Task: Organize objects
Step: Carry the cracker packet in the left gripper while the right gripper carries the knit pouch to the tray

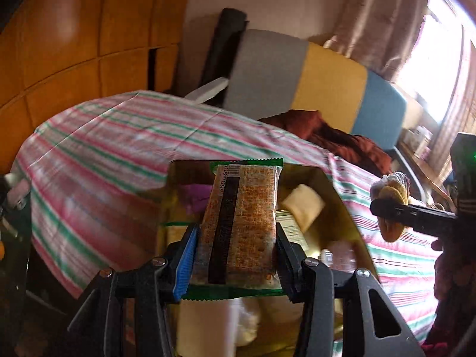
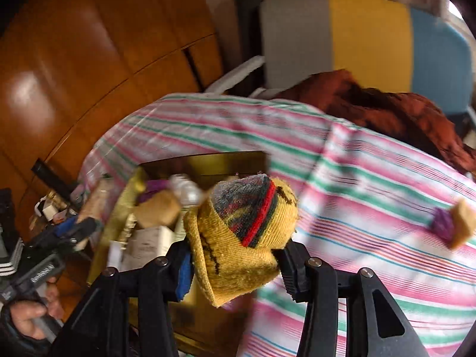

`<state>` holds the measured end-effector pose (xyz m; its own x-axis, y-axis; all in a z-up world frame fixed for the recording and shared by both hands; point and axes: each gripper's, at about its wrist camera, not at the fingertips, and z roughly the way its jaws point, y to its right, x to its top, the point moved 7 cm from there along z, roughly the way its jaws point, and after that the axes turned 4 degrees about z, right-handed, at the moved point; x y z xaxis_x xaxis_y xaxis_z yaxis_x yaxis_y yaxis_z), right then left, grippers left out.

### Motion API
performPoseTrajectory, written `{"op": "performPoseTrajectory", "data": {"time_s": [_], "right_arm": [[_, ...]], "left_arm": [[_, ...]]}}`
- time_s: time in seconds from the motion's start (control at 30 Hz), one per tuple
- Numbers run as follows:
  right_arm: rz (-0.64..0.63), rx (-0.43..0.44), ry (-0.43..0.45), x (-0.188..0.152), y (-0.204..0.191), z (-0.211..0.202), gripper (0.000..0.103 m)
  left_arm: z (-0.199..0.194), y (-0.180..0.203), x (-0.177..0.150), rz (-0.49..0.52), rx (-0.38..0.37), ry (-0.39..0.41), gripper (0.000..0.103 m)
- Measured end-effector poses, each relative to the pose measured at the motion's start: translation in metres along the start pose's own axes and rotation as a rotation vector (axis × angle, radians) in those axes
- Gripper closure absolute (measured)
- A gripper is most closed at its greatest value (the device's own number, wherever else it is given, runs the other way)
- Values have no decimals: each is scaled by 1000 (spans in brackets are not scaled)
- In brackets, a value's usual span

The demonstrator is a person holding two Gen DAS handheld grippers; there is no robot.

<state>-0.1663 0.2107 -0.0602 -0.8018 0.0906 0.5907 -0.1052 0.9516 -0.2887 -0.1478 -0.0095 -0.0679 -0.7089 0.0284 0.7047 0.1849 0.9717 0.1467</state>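
My left gripper (image 1: 236, 238) is shut on an orange snack packet with green crimped ends (image 1: 241, 229), held above a gold box (image 1: 342, 208) that holds several small items. My right gripper (image 2: 235, 255) is shut on a rolled yellow sock with red and green stripes (image 2: 241, 232). In the left wrist view that right gripper (image 1: 383, 208) enters from the right edge with the sock (image 1: 389, 193) in it. The left gripper (image 2: 74, 232) shows at the left of the right wrist view, beside the gold box (image 2: 125, 205). A small tan and purple item (image 2: 452, 223) lies on the striped cloth.
A pink, green and white striped cloth (image 1: 119, 154) covers the surface. Behind it stand a grey, yellow and blue chair back (image 1: 312, 80) with a dark red garment (image 1: 342, 139), and a wooden cabinet (image 1: 74, 44). A bright window (image 1: 434, 53) with curtains is at right. A person's hand (image 2: 26, 315) holds the left gripper's handle.
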Motion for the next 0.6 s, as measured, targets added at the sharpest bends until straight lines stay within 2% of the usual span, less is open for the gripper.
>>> {"op": "performPoseTrajectory", "data": {"time_s": [0.13,0.23,0.3,0.33,0.37,0.5,0.6], "right_arm": [[-19,30,-40,-5,-32,26,53],[-27,23,-75,-7,-44,48,47],[-22,14,-91,-5,-44,61,32],[-15,3,-90,-4,-42,64,20],[-5,-5,-90,-3,-40,68,13],[27,-19,-73,-1,-29,65,12],[42,-22,-66,-3,-24,60,10]], "left_arm": [[19,-12,-4,-32,15,-41,55],[42,-15,-11,-59,21,-113,55],[55,-13,-17,-90,-7,-164,55],[59,-12,-19,-100,-14,-177,55],[61,-10,-20,-103,-18,-181,55],[61,-9,-22,-75,-6,-169,55],[56,-12,-23,-43,53,-142,55]]}}
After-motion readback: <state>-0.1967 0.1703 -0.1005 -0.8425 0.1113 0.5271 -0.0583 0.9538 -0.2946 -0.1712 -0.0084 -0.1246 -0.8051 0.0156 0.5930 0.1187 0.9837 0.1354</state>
